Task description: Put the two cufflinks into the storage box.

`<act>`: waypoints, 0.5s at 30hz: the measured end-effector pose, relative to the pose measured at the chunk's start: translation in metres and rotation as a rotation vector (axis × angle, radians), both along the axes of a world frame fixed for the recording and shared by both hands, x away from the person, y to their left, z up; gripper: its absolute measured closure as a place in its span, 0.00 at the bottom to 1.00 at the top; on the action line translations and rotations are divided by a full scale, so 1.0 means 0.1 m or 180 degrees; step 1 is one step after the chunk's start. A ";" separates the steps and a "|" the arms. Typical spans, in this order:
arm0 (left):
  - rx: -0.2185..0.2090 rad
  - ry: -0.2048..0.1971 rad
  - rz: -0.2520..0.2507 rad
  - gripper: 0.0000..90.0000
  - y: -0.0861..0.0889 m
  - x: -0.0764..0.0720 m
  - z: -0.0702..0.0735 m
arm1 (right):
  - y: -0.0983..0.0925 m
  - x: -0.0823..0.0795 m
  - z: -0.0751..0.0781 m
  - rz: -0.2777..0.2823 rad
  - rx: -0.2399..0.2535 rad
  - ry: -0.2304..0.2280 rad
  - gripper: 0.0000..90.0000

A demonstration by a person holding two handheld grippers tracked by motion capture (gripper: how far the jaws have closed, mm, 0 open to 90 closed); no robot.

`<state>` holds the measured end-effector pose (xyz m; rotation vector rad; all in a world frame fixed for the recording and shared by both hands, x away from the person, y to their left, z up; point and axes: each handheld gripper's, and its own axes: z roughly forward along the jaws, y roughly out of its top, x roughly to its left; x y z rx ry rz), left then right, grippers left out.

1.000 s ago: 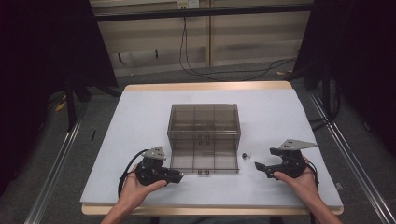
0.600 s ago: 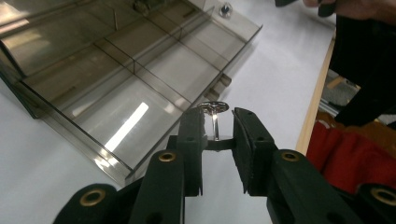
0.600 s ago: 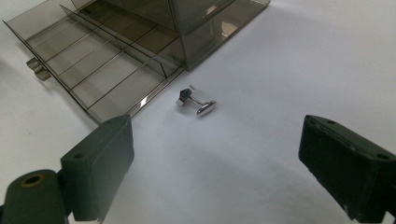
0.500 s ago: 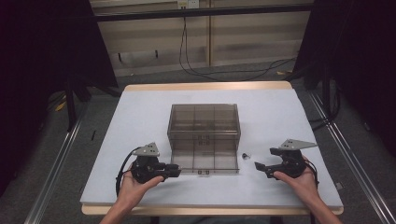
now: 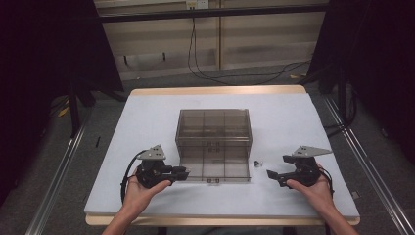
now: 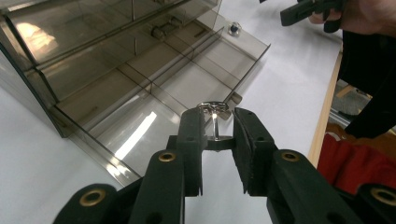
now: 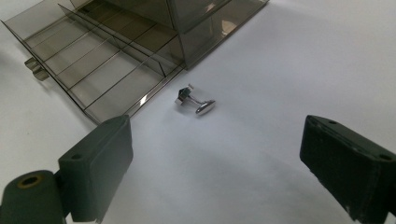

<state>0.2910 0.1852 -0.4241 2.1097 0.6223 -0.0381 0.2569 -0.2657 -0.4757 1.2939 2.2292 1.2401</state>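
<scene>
Silver cufflink (image 6: 214, 116) sits pinched between the narrowed jaws of the left gripper (image 6: 215, 140), held over the pulled-out drawer (image 6: 154, 88) of a smoky clear-plastic organizer box (image 5: 214, 128). A second cufflink (image 7: 196, 102) lies on the white table (image 5: 147, 122) at the drawer's 3 o'clock side, just beside it. The right gripper (image 7: 215, 163) gapes wide, low before that cufflink.

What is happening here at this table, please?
A person sits at a white table with a gripper in each hand. The left gripper holds a small silver cufflink between its jaws, above the pulled-out drawer of a smoky clear organizer box. The right gripper is open and points at a second cufflink, which lies on the table just beside the drawer. The drawer compartments look mostly empty.
</scene>
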 end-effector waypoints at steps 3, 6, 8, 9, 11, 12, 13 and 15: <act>0.0008 -0.0032 0.0021 0.82 0.00 0.01 0.03 | 0.00 0.00 0.00 -0.0004 0.0004 -0.0002 0.10; -0.0008 -0.0045 0.0034 0.82 -0.02 0.04 0.04 | 0.00 0.00 0.00 -0.0002 -0.0001 0.0000 0.10; 0.0005 -0.0065 0.0045 0.82 -0.02 0.06 0.06 | 0.00 0.00 0.00 0.0000 0.0005 -0.0001 0.10; 0.0019 -0.0061 0.0043 0.82 -0.02 0.06 0.06 | 0.00 0.00 0.00 -0.0003 0.0005 -0.0001 0.10; 0.0029 -0.0090 0.0042 0.82 -0.03 0.08 0.07 | 0.00 0.00 0.00 -0.0003 0.0001 -0.0002 0.10; 0.0045 -0.0087 0.0037 0.82 -0.04 0.08 0.07 | 0.00 0.00 0.00 0.0001 0.0002 0.0003 0.10; 0.0049 -0.0091 0.0046 0.82 -0.05 0.08 0.08 | 0.00 0.01 0.00 0.0004 -0.0002 0.0004 0.10; 0.0069 -0.0107 0.0028 0.82 -0.06 0.10 0.09 | 0.01 0.01 -0.01 0.0009 -0.0010 0.0004 0.10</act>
